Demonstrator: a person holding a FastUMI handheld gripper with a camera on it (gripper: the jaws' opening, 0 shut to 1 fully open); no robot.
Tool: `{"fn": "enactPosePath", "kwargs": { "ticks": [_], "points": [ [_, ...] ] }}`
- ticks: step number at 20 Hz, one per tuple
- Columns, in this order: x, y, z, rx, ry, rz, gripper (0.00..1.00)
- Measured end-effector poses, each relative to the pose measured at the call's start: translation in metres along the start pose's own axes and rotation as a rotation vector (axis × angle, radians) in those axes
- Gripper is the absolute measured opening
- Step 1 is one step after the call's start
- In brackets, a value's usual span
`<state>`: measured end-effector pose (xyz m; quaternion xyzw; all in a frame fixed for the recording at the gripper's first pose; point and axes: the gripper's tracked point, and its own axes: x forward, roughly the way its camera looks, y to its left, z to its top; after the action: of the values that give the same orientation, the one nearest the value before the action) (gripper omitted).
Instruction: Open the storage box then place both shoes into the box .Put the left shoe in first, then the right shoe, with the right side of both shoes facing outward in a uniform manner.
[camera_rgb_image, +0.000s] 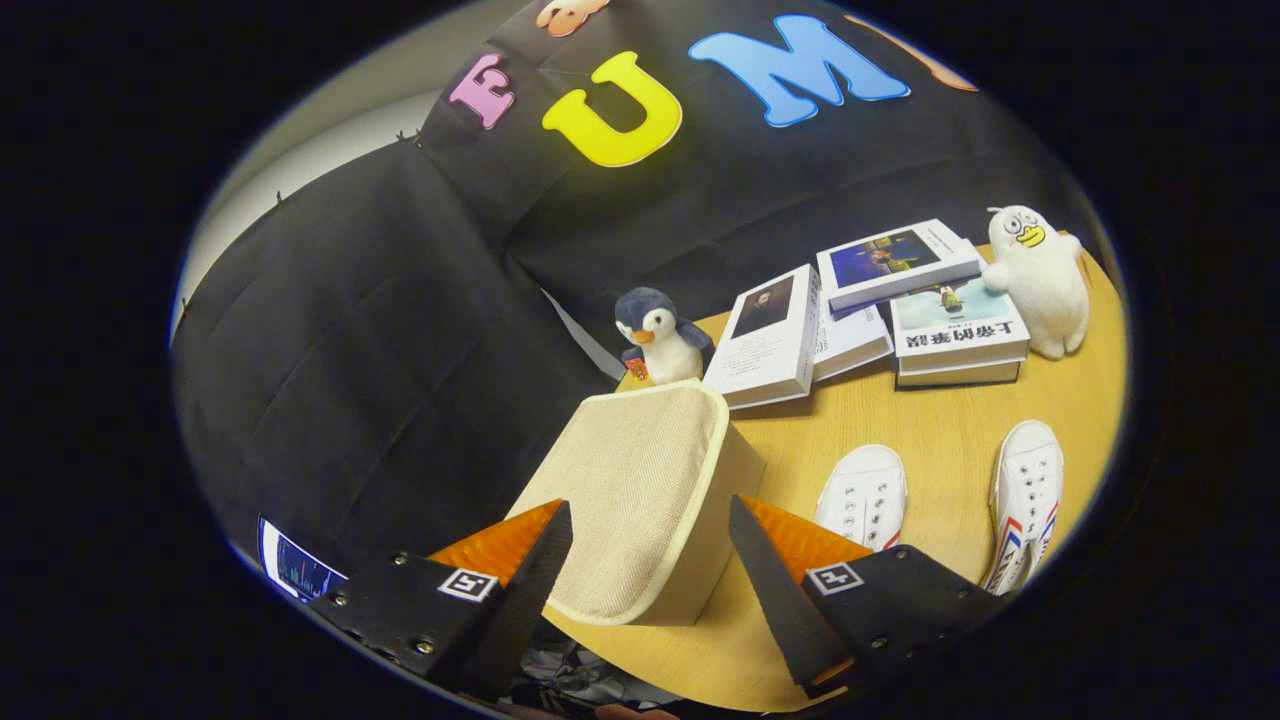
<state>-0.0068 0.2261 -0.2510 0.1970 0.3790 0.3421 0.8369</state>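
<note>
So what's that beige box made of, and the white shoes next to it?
The storage box, between the open gripper fingers, looks like woven fabric: visible ribbed weave, paler piped edging, matte. The two shoes look like white canvas, with metal-looking eyelets; their material is less certain.

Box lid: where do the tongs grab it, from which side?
Probably the lid's near rim, where its piped lip overhangs the box wall, approached from the front. The open tongs already straddle that edge without touching, and the lid looks closed, so lift upward from there.
</note>
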Motion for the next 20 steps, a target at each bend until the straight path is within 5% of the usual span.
{"fn": "enactPosePath", "kwargs": {
  "ticks": [6,13,15,20],
  "points": [
    [0.041,-0.008,-0.028,0.3,0.06,0.083,0.96],
    [0.067,-0.005,-0.036,0.394,0.139,0.121,0.95],
    [0.068,-0.002,-0.035,0.41,0.15,0.122,0.83],
    [0.061,0.001,-0.019,0.498,0.147,0.113,0.16]
  ]
}}
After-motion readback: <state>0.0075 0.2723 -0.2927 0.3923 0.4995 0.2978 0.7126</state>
